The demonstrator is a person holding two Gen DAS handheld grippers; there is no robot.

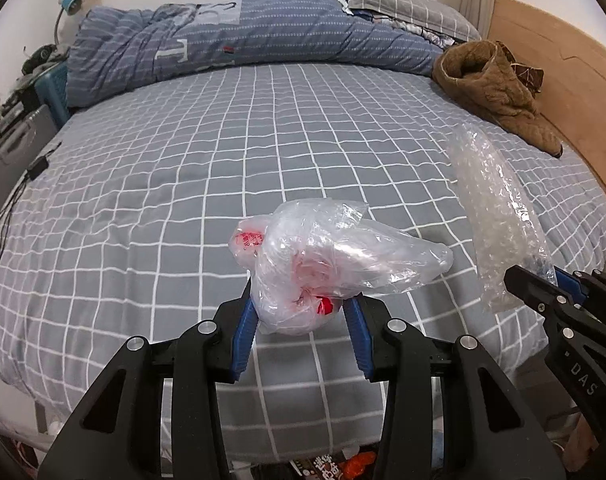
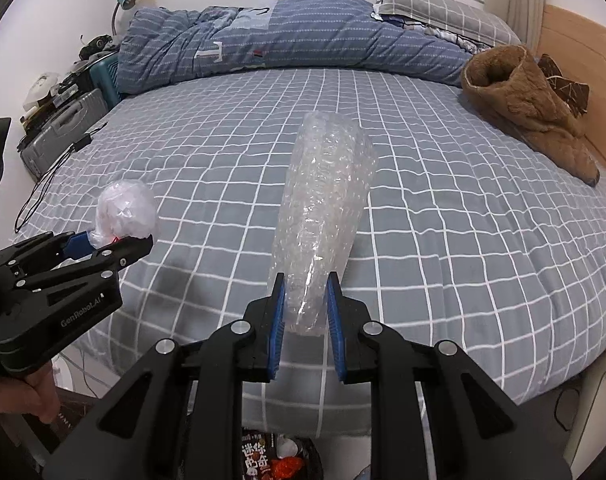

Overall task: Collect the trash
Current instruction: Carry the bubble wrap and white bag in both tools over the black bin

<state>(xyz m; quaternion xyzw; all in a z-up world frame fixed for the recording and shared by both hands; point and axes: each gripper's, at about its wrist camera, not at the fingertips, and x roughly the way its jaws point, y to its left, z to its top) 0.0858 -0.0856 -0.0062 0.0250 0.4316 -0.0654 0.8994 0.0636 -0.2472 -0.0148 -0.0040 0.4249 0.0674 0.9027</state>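
The left gripper [image 1: 301, 316] is pinching a crumpled plastic bag [image 1: 327, 264] at lower centre of its view, above the bed [image 1: 183, 184]. The right gripper [image 2: 305, 312] is pinching a bubble-wrap roll [image 2: 323, 216] by its near end. Both items are probably light, soft and slippery; gripping bunched material likely prevents slipping.

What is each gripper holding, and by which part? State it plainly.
The left gripper clamps the crumpled plastic bag by its near bunched end. The right gripper clamps the bubble wrap roll by its near end.
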